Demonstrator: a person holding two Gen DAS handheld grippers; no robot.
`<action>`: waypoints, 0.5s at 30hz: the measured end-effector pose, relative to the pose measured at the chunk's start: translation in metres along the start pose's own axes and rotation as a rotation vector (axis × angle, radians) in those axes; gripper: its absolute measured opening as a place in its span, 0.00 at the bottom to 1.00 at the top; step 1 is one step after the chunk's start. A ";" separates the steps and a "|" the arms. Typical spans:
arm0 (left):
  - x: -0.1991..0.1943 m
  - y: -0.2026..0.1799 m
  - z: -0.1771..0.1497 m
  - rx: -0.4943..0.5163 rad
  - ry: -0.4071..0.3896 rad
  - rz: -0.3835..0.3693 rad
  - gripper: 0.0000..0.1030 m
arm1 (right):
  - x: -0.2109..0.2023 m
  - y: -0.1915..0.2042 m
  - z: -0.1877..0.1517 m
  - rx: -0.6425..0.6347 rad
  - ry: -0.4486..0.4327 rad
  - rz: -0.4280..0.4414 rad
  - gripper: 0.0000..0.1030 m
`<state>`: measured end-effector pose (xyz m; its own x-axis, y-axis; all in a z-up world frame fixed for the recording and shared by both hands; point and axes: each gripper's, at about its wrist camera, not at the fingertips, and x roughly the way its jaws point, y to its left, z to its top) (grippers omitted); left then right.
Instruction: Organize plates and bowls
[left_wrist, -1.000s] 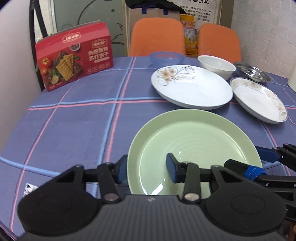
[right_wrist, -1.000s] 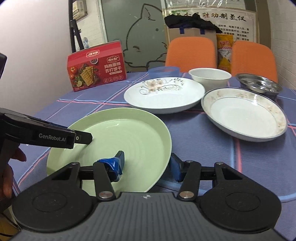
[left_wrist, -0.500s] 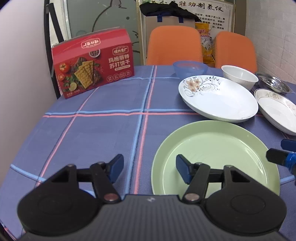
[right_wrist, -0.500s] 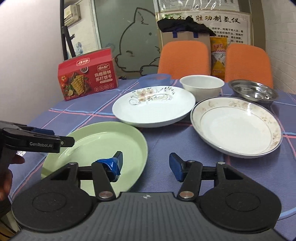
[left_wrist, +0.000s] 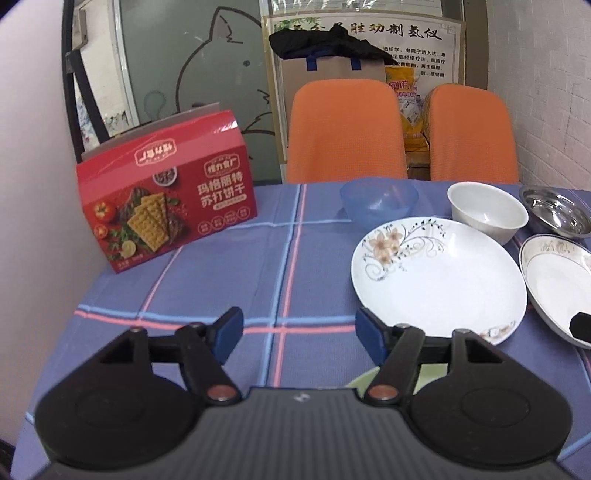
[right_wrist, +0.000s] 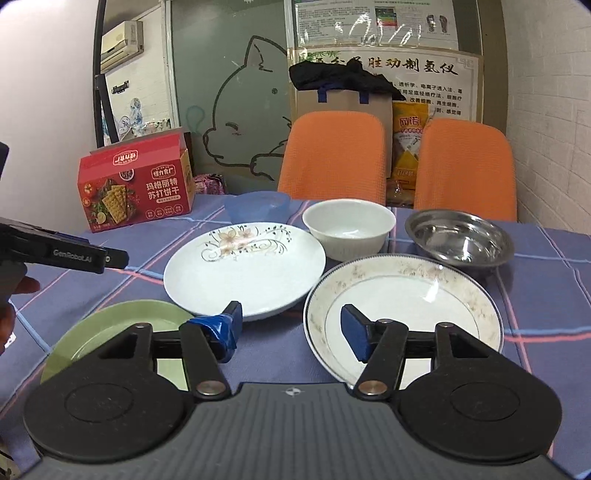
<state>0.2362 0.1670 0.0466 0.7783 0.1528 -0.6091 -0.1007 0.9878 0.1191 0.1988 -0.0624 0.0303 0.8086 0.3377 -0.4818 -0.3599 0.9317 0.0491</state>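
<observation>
A green plate (right_wrist: 122, 325) lies on the table at the near left, mostly under my left gripper in the left wrist view (left_wrist: 360, 380). A white flowered plate (right_wrist: 243, 269) (left_wrist: 436, 277) sits mid-table, a gold-rimmed plate (right_wrist: 406, 299) (left_wrist: 554, 277) to its right. Behind stand a blue bowl (right_wrist: 256, 205) (left_wrist: 378, 199), a white bowl (right_wrist: 347, 229) (left_wrist: 487, 210) and a steel bowl (right_wrist: 460, 236) (left_wrist: 557, 210). My left gripper (left_wrist: 299, 334) is open and empty above the cloth. My right gripper (right_wrist: 291, 332) is open and empty, over the gold-rimmed plate's near edge.
A red cracker box (left_wrist: 166, 206) (right_wrist: 136, 188) stands at the back left of the checked tablecloth (left_wrist: 258, 258). Two orange chairs (right_wrist: 332, 155) stand behind the table. A wall lies to the left.
Both grippers have opened, let go of the green plate and drawn back and up from it. The plate now lies on the table below them.
</observation>
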 end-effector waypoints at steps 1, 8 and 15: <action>0.005 -0.002 0.006 0.007 -0.004 0.010 0.66 | 0.004 0.001 0.006 -0.013 -0.003 0.001 0.44; 0.031 -0.016 0.025 0.052 0.001 0.033 0.66 | 0.037 0.004 0.030 -0.077 -0.010 0.005 0.46; 0.047 -0.024 0.029 0.088 0.004 0.022 0.66 | 0.070 -0.003 0.040 -0.083 0.028 -0.001 0.47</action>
<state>0.2928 0.1491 0.0379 0.7740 0.1749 -0.6086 -0.0627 0.9775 0.2012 0.2747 -0.0362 0.0312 0.7958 0.3320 -0.5064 -0.3974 0.9174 -0.0231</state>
